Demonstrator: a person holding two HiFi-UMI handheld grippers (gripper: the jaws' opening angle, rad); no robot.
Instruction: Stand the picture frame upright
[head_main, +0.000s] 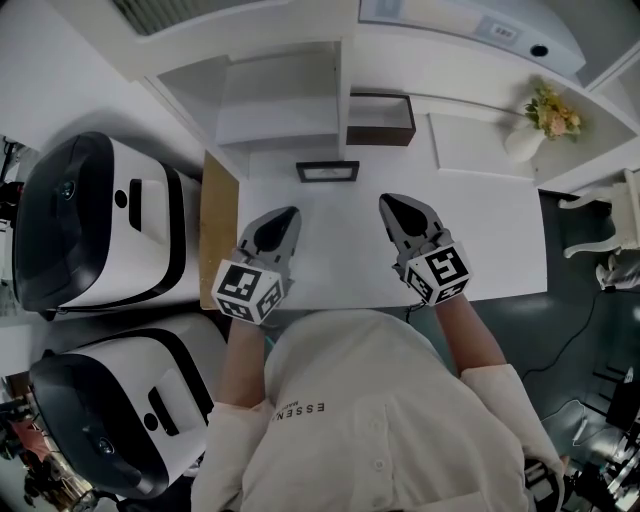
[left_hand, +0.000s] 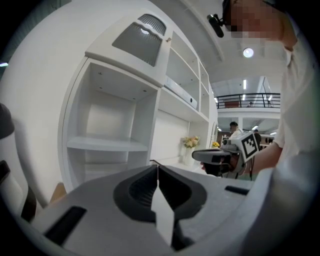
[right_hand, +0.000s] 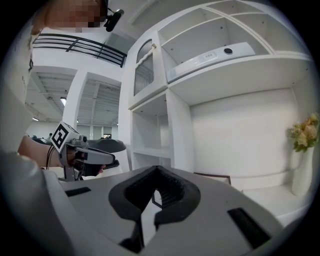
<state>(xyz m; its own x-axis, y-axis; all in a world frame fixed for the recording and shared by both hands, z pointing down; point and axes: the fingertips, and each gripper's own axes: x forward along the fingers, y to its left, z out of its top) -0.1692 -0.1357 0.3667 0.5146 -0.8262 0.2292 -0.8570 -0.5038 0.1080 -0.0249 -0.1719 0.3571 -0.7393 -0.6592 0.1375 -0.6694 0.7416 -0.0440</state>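
Left claw (head_main: 288, 215) and right claw (head_main: 392, 205) both closed, empty; shirt (head_main: 340, 400) print reads perhaps "ESSEN".

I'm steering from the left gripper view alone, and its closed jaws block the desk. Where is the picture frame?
Observer: The picture frame is at the back of the white desk, ahead of you and slightly to your right.
Operator: Standing or lying flat?
Observer: It appears to stand upright. The right gripper view shows it with real height, not as a flat sliver.
Operator: Is the right gripper holding anything?
Observer: No. The right gripper is shut on nothing and is well short of the frame.
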